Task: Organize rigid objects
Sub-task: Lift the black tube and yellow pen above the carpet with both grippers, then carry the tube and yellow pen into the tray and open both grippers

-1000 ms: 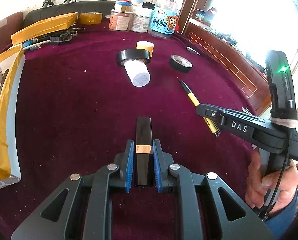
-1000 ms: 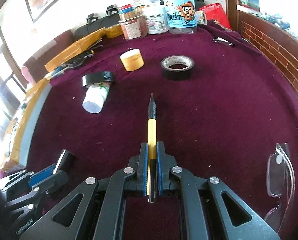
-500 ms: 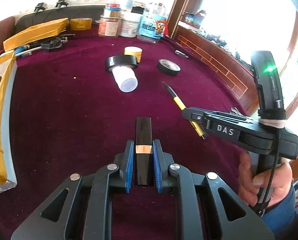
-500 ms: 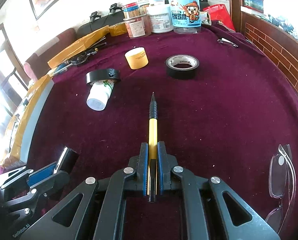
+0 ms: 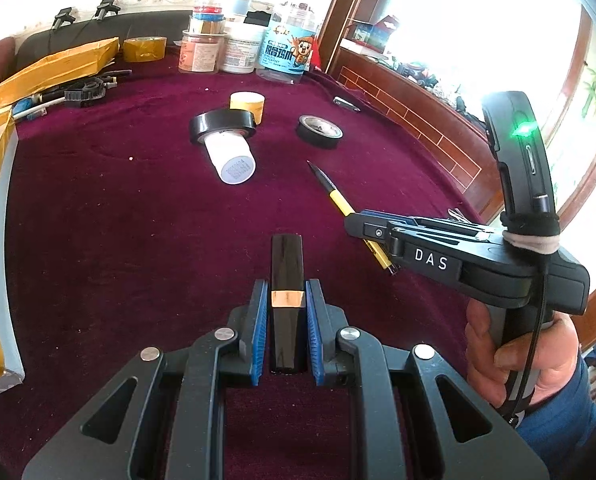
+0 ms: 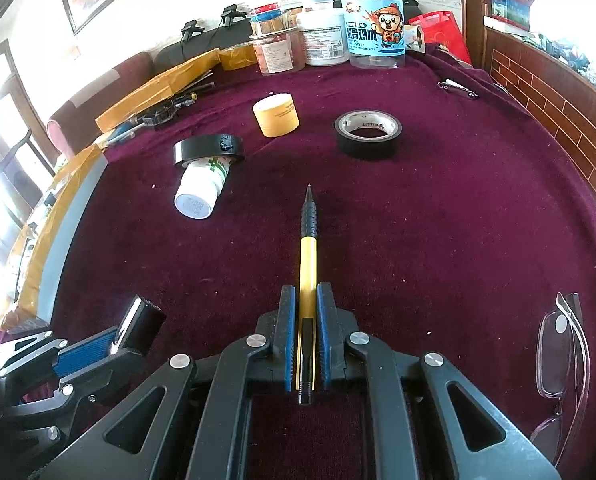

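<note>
Above the maroon table (image 6: 477,220), each tool grips one slim object.
The left tool (image 5: 284,320) is clamped on a glossy black lipstick tube (image 5: 286,276) with a copper band; the right tool (image 6: 306,336) pinches a yellow pen (image 6: 308,256) with a black ribbed grip. Farther off, a white pill bottle (image 6: 200,188) lies inside a black tape roll (image 6: 210,150); eyeglasses (image 6: 563,352) rest near right.

Strong daylight floods in from the windows (image 5: 477,20), blowing them out to white in both views. The maroon cloth (image 6: 457,220) stays evenly lit and sharp, with soft shadows. Fisheye distortion bends the edges, and the corners vignette to black.
</note>
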